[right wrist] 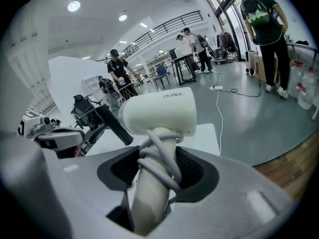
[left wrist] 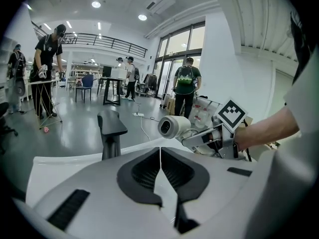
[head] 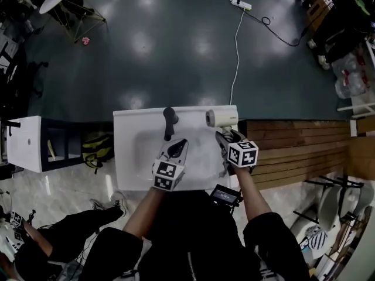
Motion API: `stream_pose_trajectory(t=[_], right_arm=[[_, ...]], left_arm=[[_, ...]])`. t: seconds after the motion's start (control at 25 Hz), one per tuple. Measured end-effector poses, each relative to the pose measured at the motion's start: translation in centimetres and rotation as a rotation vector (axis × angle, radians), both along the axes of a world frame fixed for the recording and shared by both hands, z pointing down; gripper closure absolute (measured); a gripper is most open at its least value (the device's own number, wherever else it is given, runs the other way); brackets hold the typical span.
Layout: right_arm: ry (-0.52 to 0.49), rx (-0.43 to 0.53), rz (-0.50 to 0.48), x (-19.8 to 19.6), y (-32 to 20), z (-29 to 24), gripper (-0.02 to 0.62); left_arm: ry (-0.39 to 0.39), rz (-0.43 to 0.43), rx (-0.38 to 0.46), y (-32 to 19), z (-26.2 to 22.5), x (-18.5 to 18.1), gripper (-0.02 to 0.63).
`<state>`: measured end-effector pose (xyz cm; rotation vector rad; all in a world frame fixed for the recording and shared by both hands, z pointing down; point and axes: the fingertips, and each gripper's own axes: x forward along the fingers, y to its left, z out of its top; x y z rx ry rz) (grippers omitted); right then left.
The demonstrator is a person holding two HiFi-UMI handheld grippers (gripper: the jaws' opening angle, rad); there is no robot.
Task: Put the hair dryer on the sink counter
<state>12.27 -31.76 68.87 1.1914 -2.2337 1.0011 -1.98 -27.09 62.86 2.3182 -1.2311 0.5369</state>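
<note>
A white hair dryer (head: 221, 117) hangs over the right back corner of the white sink counter (head: 130, 157). My right gripper (head: 225, 137) is shut on its handle. In the right gripper view the handle (right wrist: 149, 193), wound with its cord, stands between the jaws and the barrel (right wrist: 159, 111) lies crosswise above them. A black faucet (head: 170, 122) stands at the back of the basin. My left gripper (head: 177, 147) hovers over the basin, shut and holding nothing; its pads (left wrist: 144, 171) meet at their tips. In the left gripper view the hair dryer (left wrist: 173, 127) shows to the right of the faucet (left wrist: 111, 131).
A low shelf unit (head: 35, 142) and a yellow-black bag (head: 96, 148) stand left of the counter. Wooden planks (head: 299, 148) adjoin it on the right. A power strip (head: 241, 4) with a cable lies on the grey floor behind. People stand far off in the hall.
</note>
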Motion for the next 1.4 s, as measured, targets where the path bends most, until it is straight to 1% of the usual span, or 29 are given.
stream_pose_trajectory(t=[0.36, 0.64, 0.96, 1.4], right_arm=[[0.028, -0.014, -0.018, -0.1, -0.6, 1.6, 0.388], [0.040, -0.045, -0.025, -0.1, -0.6, 3.0, 0.388], [0.044, -0.077, -0.020, 0.3, -0.9, 4.5, 0.388], [0.057, -0.112, -0.024, 0.0, -1.3, 6.0, 0.388]], left_arm=[[-0.006, 0.011, -0.018, 0.2, 0.7, 0.3, 0.591], [-0.017, 0.042, -0.033, 0.7, 1.2, 1.0, 0.591], [-0.023, 0.055, -0.051, 0.9, 2.0, 1.5, 0.591], [-0.033, 0.054, -0.074, 0.9, 2.6, 1.0, 0.591]])
